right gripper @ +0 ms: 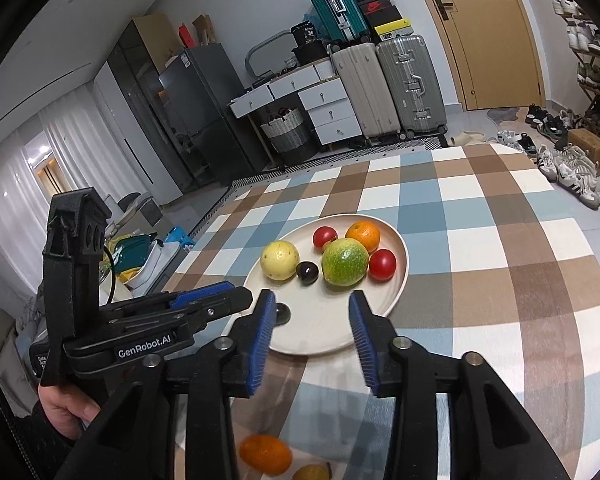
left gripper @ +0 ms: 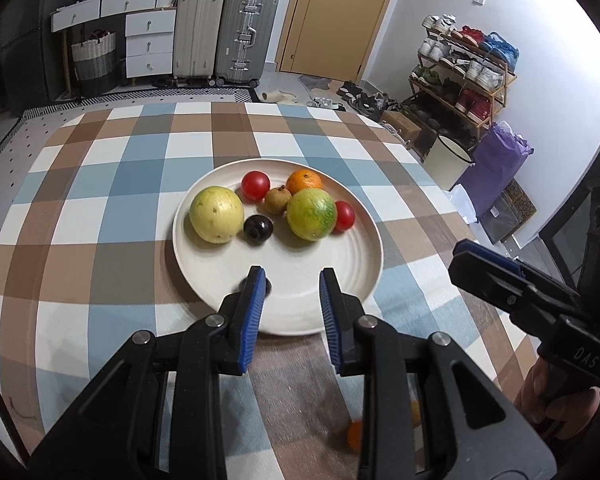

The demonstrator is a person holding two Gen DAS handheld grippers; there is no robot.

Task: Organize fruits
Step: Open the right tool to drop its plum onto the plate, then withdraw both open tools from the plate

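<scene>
A cream plate [left gripper: 292, 256] [right gripper: 320, 328] on the checked tablecloth holds several fruits: a pale yellow round fruit [left gripper: 217, 214], a green-orange citrus [left gripper: 311, 214], two red tomatoes [left gripper: 255, 185], an orange mandarin [left gripper: 305, 181], a brown fruit [left gripper: 277, 199] and a dark plum [left gripper: 258, 229]. A second small dark fruit [left gripper: 269, 286] [right gripper: 283, 314] lies near the plate's front rim. My left gripper [left gripper: 292, 276] hovers open over that rim, its left finger beside the small dark fruit, nothing between the pads. My right gripper [right gripper: 312, 300] is open and empty over the same rim.
An orange fruit [right gripper: 266, 454] and a yellowish one [right gripper: 311, 472] lie on the cloth below my right gripper, off the plate. Each gripper shows from the side in the other's view. Suitcases [left gripper: 224, 32], drawers and a shoe rack [left gripper: 464, 68] stand beyond the table.
</scene>
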